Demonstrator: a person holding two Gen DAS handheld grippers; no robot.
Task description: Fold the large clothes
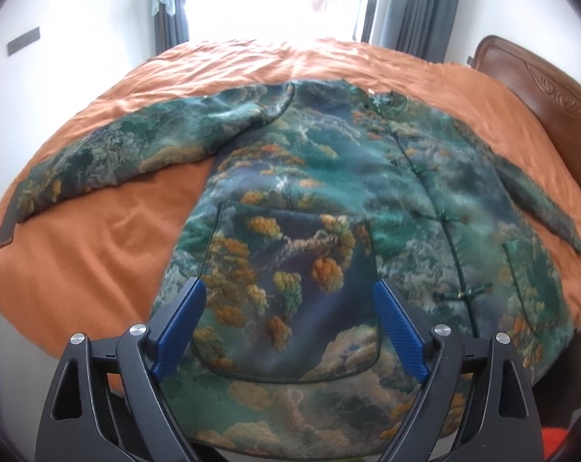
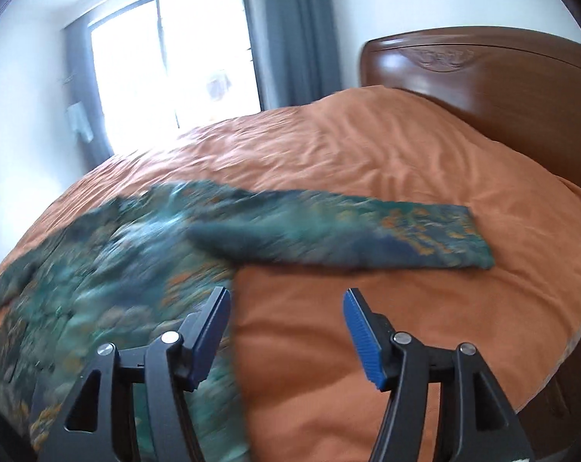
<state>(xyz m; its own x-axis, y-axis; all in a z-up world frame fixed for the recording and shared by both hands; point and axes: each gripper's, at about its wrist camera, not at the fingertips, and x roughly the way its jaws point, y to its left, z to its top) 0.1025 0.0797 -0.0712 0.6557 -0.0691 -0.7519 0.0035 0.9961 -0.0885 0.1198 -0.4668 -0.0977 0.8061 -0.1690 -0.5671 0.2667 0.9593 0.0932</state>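
A large green jacket (image 1: 329,200) with orange and cloud print lies spread flat, front up, on the orange bed cover (image 1: 109,246). Its sleeves stretch out to both sides. My left gripper (image 1: 288,292) is open and empty, hovering over the jacket's lower front near the hem. In the right wrist view the jacket (image 2: 109,269) is motion-blurred at the left, and its right sleeve (image 2: 386,235) lies across the cover. My right gripper (image 2: 286,300) is open and empty, above the bare cover (image 2: 406,154) just below that sleeve and beside the jacket's side edge.
A brown wooden headboard (image 2: 502,88) stands at the bed's right end. A bright window (image 2: 175,57) with grey curtains (image 2: 302,30) is behind the bed. White walls lie to the left. The bed's near edge drops off below the jacket hem.
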